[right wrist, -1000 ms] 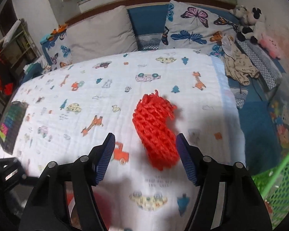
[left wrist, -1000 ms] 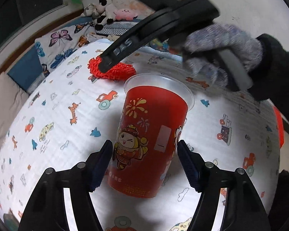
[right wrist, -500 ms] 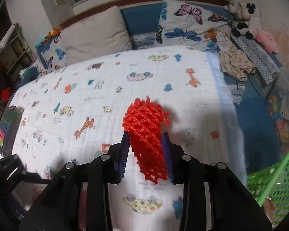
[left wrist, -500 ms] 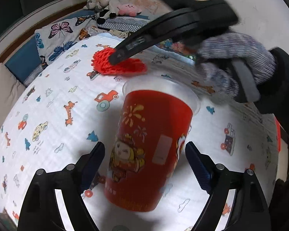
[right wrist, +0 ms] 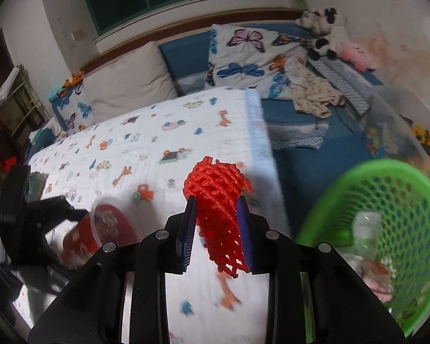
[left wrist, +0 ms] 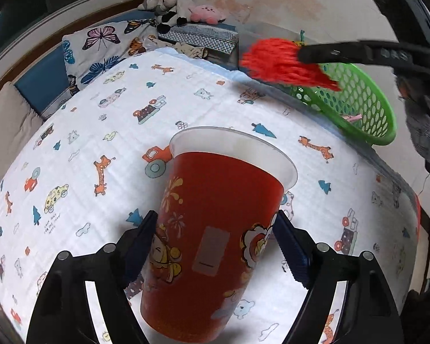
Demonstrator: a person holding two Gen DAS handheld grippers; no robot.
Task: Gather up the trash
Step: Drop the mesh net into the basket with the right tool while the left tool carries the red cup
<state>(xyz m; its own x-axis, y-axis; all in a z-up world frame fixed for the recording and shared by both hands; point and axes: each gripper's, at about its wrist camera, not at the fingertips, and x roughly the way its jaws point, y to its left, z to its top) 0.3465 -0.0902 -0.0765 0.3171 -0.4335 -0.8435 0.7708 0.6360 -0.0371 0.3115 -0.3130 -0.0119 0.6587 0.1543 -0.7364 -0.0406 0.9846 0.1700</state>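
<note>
At the left of the scene the left gripper (left wrist: 215,246) has its two blue-padded fingers (left wrist: 140,243) pressed against the sides of a red cup (left wrist: 212,238). The cup carries cartoon prints and has a pale rim, and it leans toward the right in the left wrist view. In the right wrist view the same cup (right wrist: 100,229) shows low on the left, blurred, with the left gripper's black frame beside it. Whether the cup rests on the sheet or is lifted off it cannot be told.

Under the cup lies a white sheet (left wrist: 86,143) printed with giraffes, cars and trees; it covers a bed. At the far end are a butterfly pillow (left wrist: 100,48) and a few plush toys (left wrist: 172,3) against the wall.

Further right, the right gripper (right wrist: 216,223) is clamped on a red foam net (right wrist: 218,197): its blue pads squeeze the net from both sides, with the net's top bulging above the fingertips and its tail hanging below them. The net is held in the air, off the sheet. In the left wrist view the net (left wrist: 281,63) appears at the far right edge of the bed, at the tip of the black right gripper, and overlaps the near rim of the basket.

At the far right stands a green basket (right wrist: 358,180) with perforated walls, beside the bed. Inside it lie a clear plastic piece (right wrist: 367,229) and some pinkish scraps, too blurred to name.
</note>
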